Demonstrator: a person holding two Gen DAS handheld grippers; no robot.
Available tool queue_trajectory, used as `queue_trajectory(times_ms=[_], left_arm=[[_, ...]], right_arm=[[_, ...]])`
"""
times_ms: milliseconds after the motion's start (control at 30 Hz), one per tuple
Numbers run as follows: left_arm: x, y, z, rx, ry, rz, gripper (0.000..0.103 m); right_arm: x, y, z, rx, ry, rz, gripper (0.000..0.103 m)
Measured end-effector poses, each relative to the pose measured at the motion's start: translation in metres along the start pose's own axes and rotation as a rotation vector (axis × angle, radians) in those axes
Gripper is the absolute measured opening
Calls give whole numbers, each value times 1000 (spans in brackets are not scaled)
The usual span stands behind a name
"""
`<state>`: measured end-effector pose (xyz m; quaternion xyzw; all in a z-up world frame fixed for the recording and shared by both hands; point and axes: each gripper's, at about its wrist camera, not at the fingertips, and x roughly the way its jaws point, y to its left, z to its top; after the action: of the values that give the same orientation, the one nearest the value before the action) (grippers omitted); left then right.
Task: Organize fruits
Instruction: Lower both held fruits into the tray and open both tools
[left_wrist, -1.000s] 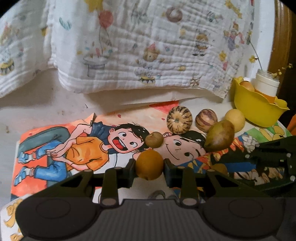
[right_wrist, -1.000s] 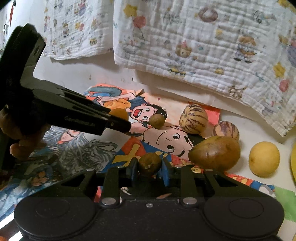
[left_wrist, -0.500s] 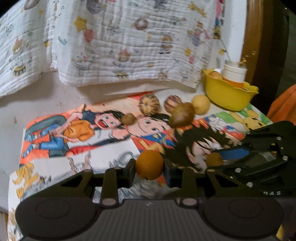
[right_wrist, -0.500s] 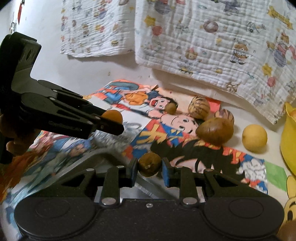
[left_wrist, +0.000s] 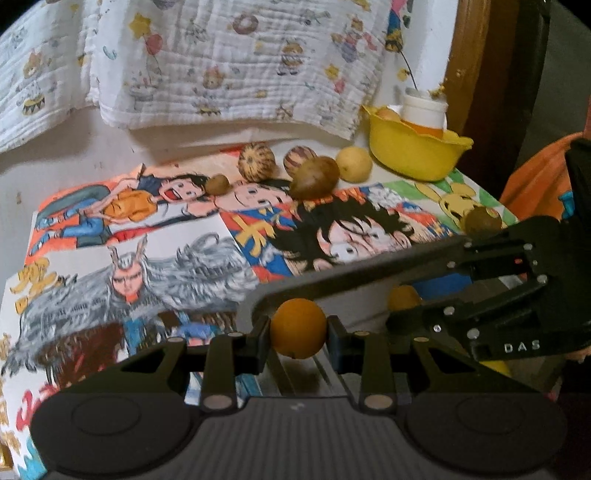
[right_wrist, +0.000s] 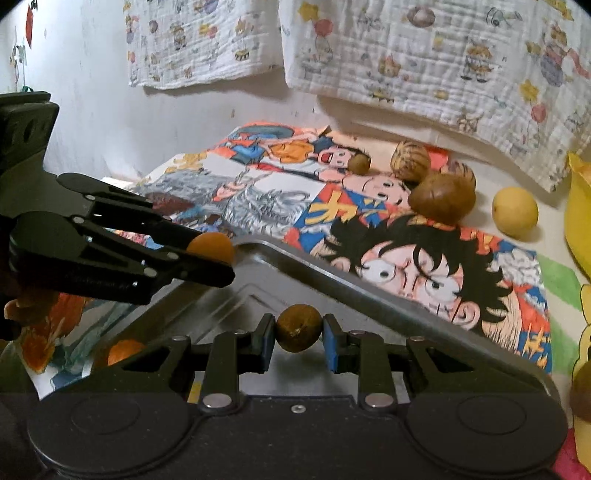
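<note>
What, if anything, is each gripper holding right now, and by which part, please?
The left gripper clamps an orange fruit across its sides; the right gripper clamps a small brown fruit across its sides.

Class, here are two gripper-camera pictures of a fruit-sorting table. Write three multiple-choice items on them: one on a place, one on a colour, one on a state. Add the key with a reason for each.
1. Where does the yellow bowl stand?
A. On the metal tray
B. At the far right of the table, beyond the loose fruit
C. Under the hanging cloth on the left

2. What colour is the fruit in the left gripper?
A. Orange
B. Green
C. Purple

3. What state is the right gripper in?
A. Open and empty
B. Shut on a brown fruit
C. Shut on a spoon

Key: 1 B, the bowl sits past the pale yellow fruit at the table's far right. 2 A, the orange fruit shows between the pads. 3 B, the pads press on both sides of the brown fruit above the tray.
</note>
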<state>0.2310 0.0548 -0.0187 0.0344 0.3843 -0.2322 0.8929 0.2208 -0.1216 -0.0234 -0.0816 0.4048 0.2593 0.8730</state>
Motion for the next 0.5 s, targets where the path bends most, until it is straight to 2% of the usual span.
queue_trajectory(times_ms=[500], left_arm=[[3,-23,-12,50,92,29,35]], right_arm=[[0,-7,-4,72,58,-7,30]])
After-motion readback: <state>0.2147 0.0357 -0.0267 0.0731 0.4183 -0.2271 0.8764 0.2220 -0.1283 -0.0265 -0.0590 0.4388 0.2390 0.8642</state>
